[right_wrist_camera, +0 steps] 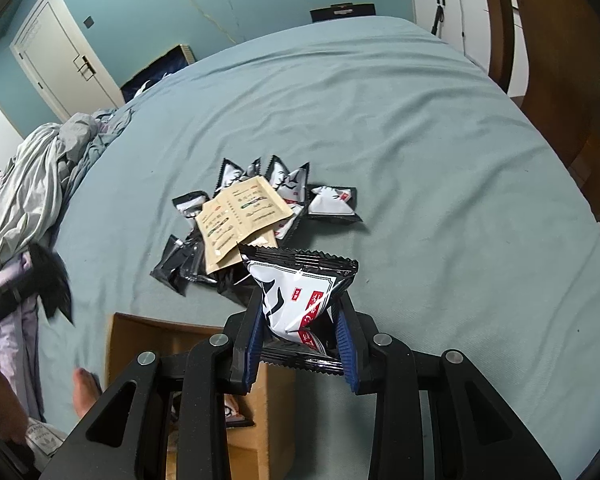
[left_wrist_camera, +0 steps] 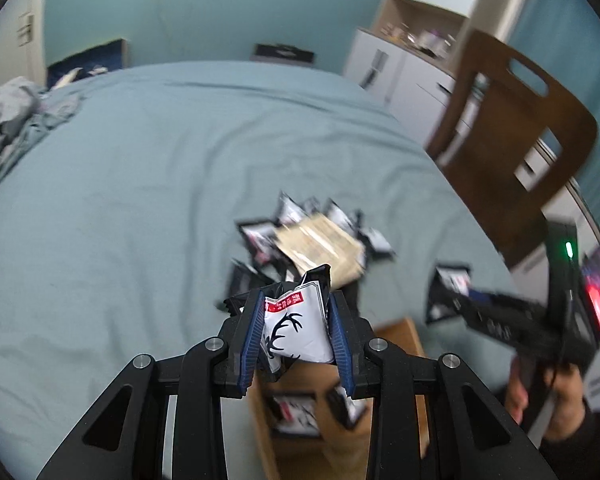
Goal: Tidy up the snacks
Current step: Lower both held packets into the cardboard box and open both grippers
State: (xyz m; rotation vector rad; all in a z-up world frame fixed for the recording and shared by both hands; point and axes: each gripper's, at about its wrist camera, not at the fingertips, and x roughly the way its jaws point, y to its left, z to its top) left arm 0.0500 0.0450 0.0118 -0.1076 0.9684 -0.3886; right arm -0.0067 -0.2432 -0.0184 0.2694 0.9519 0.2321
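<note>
A bed [right_wrist_camera: 400, 152] under a grey-green sheet fills a room with teal walls; a wooden chair [left_wrist_camera: 516, 140] and white cabinets [left_wrist_camera: 396, 68] stand along its right side, and a heap of crumpled bedding [right_wrist_camera: 40, 184] lies at the left.

The left hand-held gripper [left_wrist_camera: 296, 300] is clamped on a black-and-white snack packet [left_wrist_camera: 296, 328] with an antler print, its blue pads pressing both sides and crumpling the wrapper. Directly below it sits an open cardboard box [left_wrist_camera: 404, 340] on the bed, with a few like packets [left_wrist_camera: 296, 412] inside. The right hand-held gripper [right_wrist_camera: 302, 304] is likewise closed on a second snack packet [right_wrist_camera: 300, 292], held upright with its serrated top edge uppermost; the same box shows at its lower left.

Beyond both grippers, near the middle of the bed, lies a loose pile of packets [right_wrist_camera: 332, 204], partly covered by a tan printed paper bag [right_wrist_camera: 240, 216] lying on top. The bag hides much of the packets beneath it, so their count cannot be told.

The left wrist view is motion-blurred, and the print on the pile is unreadable there. In it the other gripper and the hand [left_wrist_camera: 548, 404] holding it appear at the right edge, beside a bright screen cut off by the frame. In the right wrist view a bare foot [right_wrist_camera: 86, 392] shows at lower left, and the box interior is mostly hidden behind the gripper's frame.
</note>
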